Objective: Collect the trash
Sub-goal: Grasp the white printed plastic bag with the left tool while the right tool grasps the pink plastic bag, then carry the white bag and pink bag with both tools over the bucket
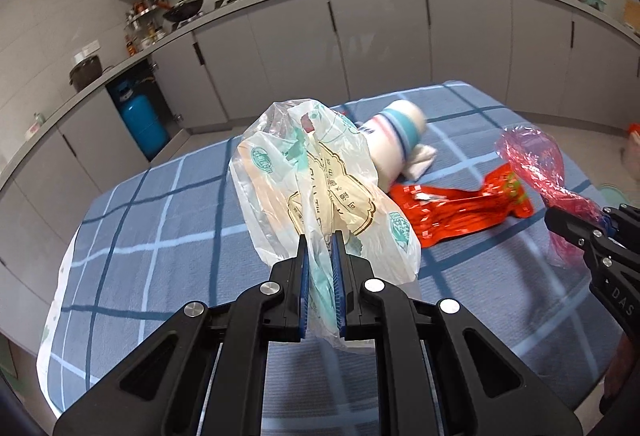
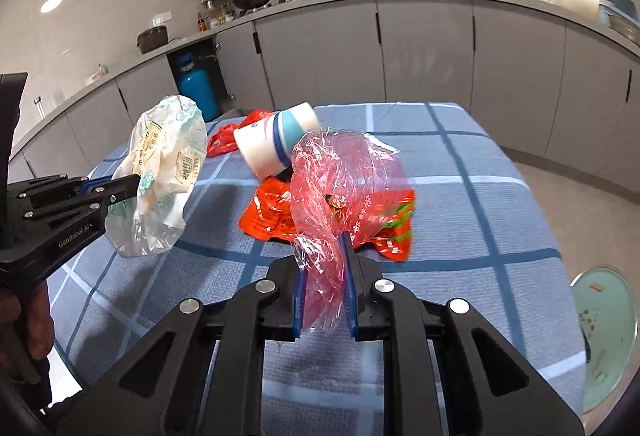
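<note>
The left claw [image 1: 320, 240] pinches a white bag [image 1: 316, 171]; the right claw [image 2: 325, 248] pinches a pink bag [image 2: 340, 187], with the red wrapper [image 2: 276, 220] just beyond it.

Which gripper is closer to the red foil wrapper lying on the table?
Right. The right gripper sits just in front of the red foil wrapper, holding pink cellophane. The left gripper is farther off, holding a white bag.

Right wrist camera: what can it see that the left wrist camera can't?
Only the right wrist view shows the small red bag behind the cup and the green bin by the table. Only the left shows the white tissue. Both show the white printed bag, pink cellophane, red wrapper and tipped paper cup.
</note>
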Demonstrator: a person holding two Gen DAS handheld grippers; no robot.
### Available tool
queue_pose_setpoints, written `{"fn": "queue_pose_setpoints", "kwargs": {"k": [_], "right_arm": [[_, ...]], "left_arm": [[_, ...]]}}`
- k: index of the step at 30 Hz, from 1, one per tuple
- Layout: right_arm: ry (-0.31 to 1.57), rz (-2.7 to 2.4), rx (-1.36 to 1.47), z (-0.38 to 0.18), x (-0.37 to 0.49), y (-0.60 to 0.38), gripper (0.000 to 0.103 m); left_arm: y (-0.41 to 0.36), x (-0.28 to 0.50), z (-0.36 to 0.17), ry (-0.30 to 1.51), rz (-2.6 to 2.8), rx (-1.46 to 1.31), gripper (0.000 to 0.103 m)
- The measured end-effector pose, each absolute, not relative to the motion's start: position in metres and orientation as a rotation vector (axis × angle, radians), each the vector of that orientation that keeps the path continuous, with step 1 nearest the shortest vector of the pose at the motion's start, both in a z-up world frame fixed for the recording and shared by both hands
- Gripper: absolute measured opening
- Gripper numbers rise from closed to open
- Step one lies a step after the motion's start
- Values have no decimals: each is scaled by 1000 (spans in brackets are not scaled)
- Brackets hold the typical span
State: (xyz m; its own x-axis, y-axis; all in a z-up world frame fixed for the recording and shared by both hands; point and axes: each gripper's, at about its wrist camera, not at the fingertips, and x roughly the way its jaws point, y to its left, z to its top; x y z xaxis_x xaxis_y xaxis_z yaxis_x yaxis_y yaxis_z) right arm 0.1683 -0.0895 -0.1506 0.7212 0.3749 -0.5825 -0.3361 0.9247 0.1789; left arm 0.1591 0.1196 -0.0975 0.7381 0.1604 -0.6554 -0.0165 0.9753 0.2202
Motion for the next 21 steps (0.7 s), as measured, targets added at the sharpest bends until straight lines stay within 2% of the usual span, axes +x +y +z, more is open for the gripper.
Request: {"fn": "queue_pose_setpoints", "kwargs": {"k": [21], "right_arm": [[593, 217, 180, -143, 146, -192, 17]], "left_arm": [[-4, 160, -80, 655, -136, 350, 12]]}}
